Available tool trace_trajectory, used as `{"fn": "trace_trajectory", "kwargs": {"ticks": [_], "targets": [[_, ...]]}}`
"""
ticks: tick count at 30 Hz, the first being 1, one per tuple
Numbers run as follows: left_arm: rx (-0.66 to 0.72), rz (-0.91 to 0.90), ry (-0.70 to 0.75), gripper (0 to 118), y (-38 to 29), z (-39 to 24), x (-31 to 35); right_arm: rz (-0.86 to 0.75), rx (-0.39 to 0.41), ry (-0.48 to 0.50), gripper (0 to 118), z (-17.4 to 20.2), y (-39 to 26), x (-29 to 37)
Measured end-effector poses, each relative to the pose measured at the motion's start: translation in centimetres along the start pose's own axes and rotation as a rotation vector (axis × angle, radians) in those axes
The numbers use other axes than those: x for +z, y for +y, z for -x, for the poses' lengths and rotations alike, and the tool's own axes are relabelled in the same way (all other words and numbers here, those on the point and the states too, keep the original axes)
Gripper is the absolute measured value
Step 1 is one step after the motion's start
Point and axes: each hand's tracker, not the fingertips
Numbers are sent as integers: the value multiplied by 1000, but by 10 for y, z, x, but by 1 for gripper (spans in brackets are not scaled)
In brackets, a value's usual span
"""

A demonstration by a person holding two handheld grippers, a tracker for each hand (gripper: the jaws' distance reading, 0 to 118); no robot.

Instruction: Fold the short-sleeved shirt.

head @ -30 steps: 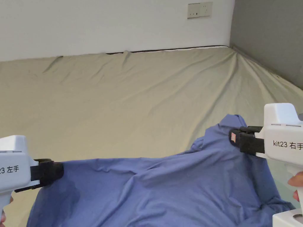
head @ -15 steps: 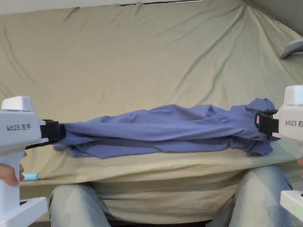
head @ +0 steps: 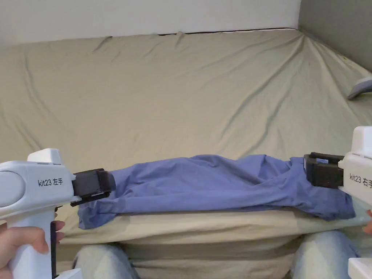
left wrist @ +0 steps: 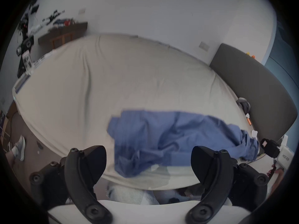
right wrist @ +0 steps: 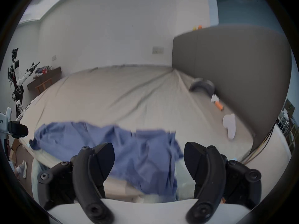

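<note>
Now, shirt (head: 218, 185): bunched in a strip along the bed (head: 181, 101) edge.
Left gripper (left wrist: 148, 161): jaws wide, holding nothing.
Right gripper (right wrist: 148, 159): same — spread, empty.
Tip: regrip the hem corners, then spread flat.

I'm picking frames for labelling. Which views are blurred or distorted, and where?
Head view: sharp and evenly lit, blue shirt and bed sheet creases crisp. Left gripper view: fisheye with dark corners, the shirt's edges smeared and blocky. Right gripper view: same fisheye, motion blur on the shirt and the sheet.

plain blue shirt (head: 203, 181), beige bedsheet (head: 174, 101), white tools with black jaws
</note>
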Motion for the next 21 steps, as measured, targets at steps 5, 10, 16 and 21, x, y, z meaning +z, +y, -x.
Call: {"fn": "trace_trajectory", "kwargs": {"ticks": [5, 10, 16, 21], "targets": [[-102, -193, 24, 0, 37, -12, 34, -232, 76, 5, 7, 36, 48, 6], [-16, -146, -29, 0, 55, 7, 12, -217, 83, 119, 0, 65, 62, -24], [247, 34, -255, 39, 26, 68, -53, -156, -70, 391, 0, 57, 59, -52], [401, 174, -373, 111, 4, 80, -103, -135, -143, 418, 0, 58, 63, -64]]}}
